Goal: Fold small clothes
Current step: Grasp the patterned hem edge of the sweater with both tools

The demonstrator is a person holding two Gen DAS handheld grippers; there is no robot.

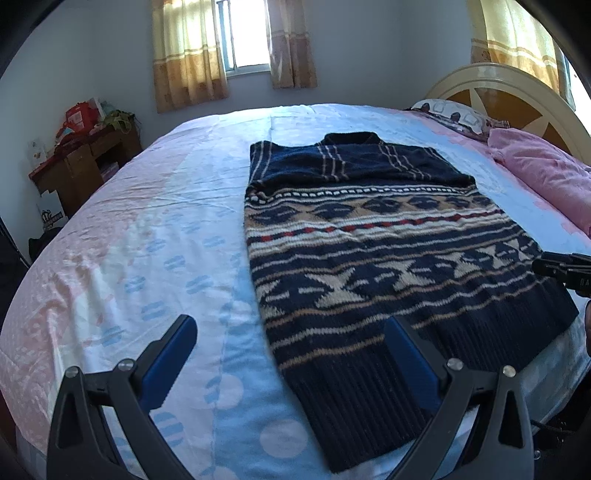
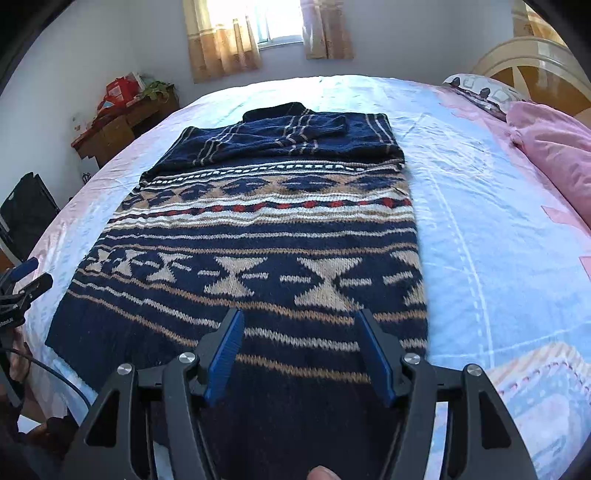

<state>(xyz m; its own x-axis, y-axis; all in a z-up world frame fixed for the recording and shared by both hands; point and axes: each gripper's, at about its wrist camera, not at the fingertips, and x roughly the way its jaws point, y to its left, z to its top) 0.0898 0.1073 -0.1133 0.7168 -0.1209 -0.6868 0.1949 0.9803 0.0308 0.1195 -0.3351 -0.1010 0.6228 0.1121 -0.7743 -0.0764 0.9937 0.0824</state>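
My left tongs (image 1: 291, 354) stand wide open over the near left corner of the sweater (image 1: 369, 251), one blade above the bare sheet (image 1: 166, 236), the other above the ribbed hem (image 1: 362, 398), with nothing between them. My right tongs (image 2: 299, 350) are open too, narrower, both blue blades hovering over the hem near the sweater's right edge and gripping nothing. From the left wrist view I catch the tip of the right tongs at the far right edge, and from the right wrist view the left tongs sit at the far left, so the two flank the hem. The sweater lies flat on the bed (image 2: 480, 184), hem toward me, collar away toward the window (image 1: 247, 33); both sleeves already lie folded across the chest, so I judge the sleeve step done and the bottom-up fold in hand. Next I need to lower each pair onto a hem corner, pinch the full thickness of knit without catching the sheet, then lift and carry the hem toward the collar evenly so the edges line up. The knit looks thick and floppy; an uneven lift would skew the fold. A pink blanket (image 2: 554, 155) sits well apart by the headboard (image 1: 509, 99), out of the way.
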